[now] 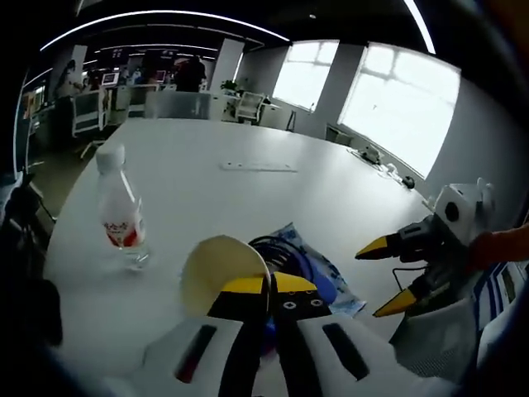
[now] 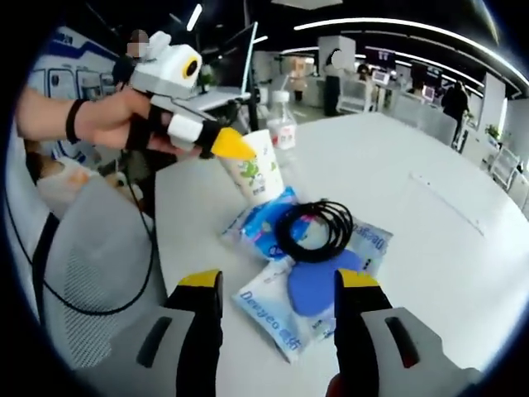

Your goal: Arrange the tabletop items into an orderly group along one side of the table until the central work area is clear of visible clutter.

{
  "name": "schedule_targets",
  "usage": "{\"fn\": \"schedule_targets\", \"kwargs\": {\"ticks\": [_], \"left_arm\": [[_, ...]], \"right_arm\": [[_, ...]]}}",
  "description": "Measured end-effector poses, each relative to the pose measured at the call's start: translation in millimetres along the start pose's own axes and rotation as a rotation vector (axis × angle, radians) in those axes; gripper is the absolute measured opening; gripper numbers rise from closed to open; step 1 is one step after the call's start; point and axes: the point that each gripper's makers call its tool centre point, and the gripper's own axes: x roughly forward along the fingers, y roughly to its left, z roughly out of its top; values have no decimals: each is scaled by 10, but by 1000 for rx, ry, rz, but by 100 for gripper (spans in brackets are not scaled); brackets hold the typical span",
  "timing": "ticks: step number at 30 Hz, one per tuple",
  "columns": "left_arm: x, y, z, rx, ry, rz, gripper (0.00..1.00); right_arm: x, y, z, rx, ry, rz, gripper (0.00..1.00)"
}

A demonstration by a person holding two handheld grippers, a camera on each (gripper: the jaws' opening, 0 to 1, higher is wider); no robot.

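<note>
We see a big white table (image 1: 248,198) in an office with bright windows (image 1: 397,107), long ceiling lights (image 2: 388,25), and desks (image 1: 165,103) far back.

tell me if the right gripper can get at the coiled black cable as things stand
Probably yes. The right gripper is open, and the coiled black cable lies just ahead of it on the blue-and-white packets, uncovered. The left gripper, holding the paper cup, sits beyond the cable, not across the approach.
</note>
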Motion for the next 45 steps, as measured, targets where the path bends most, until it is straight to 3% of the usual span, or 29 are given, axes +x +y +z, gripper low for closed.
{"fn": "schedule_targets", "kwargs": {"ticks": [16,21,29,45], "left_arm": [[219,170,93,42,23,29,0],[287,320,138,117,48,94,0],[381,526,175,154,74,151,0],[547,729,101,241,133,229,0]], "right_arm": [[-256,-161,-252,150,-14,-76,52],[-296,-177,-290,171,-19,-88,51],[-320,-201,-315,192,-24,-93,50],[-322,-198,-331,197,-23,-88,49]]}}
